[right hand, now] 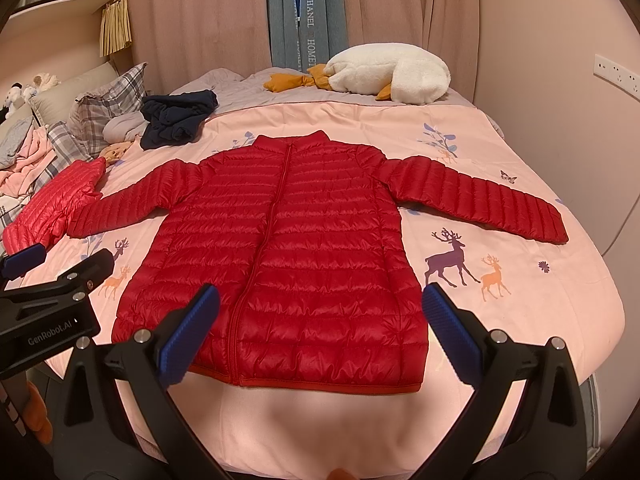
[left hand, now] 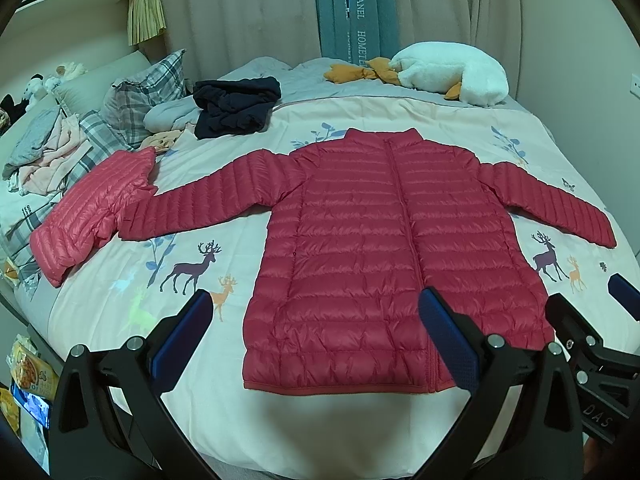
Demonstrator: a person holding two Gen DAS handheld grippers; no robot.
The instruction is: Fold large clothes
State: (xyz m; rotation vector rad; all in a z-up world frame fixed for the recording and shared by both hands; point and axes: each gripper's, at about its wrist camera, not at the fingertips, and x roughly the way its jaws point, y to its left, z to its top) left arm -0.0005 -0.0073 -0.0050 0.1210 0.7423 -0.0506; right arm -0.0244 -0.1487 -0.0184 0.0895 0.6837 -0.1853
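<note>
Found the red puffer jacket [left hand: 380, 240] spread flat and front-up on the bed [right hand: 520, 320], zipped closed, collar at the far side, hem at the near edge, both sleeves stretched out sideways. Saw no fold made yet.

Noted, far to the left of the jacket, a smaller pink quilted jacket [left hand: 88, 208] bunched just beside the left cuff, touching it or nearly so; could not tell which. Noted a dark garment [left hand: 236, 108] heaped beyond the left shoulder, well apart.

Saw the left gripper [left hand: 316, 298] poised above the hem over the jacket's left half, fingers spread wide, pinching nothing. Saw the right gripper [right hand: 320, 292] poised above the hem over the right half, fingers likewise spread wide and empty. Spotted a white plush goose [left hand: 448, 72] beyond the collar and to the right, well apart.

Judged the jacket light, soft and springy, with a slick shell: likely to slide on the bedcover and to puff back open after a crease. Judged the cuffs and shoulder seams the best places to pinch for bringing the sleeves across the chest, then the hem corners for doubling the body toward the collar. Judged a firm pinch through shell and filling necessary, plus a press flat after each fold.
</note>
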